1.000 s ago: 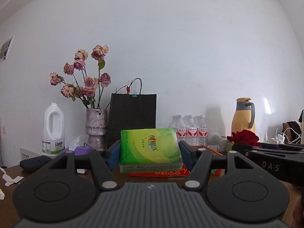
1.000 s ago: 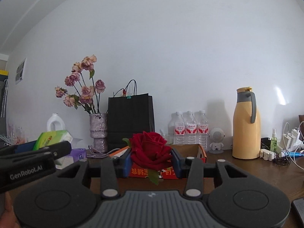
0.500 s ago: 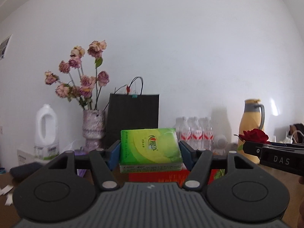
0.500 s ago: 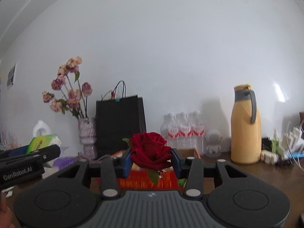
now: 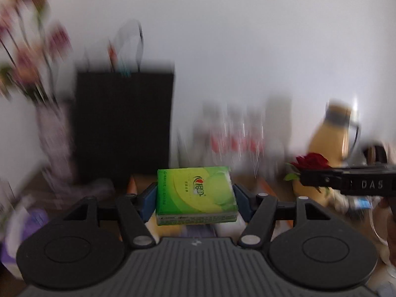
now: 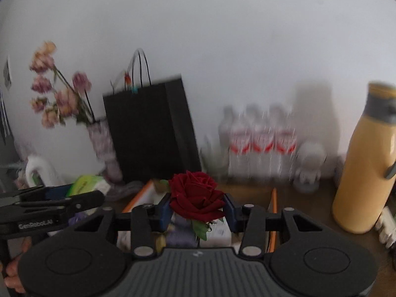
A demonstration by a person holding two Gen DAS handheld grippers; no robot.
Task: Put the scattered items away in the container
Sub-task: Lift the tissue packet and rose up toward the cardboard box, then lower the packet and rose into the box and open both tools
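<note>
Reading "GenRobot.AI" on left gripper [image 6: 71,199]; "DAS" on right gripper [image 5: 309,173].

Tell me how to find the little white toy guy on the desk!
Look along the white wall at the back of the desk to the tall yellow jug on the right. Just left of it stands the little white figure, before a row of water bottles. It is the only round-headed, all-white thing there; the bottles have red labels.
</note>
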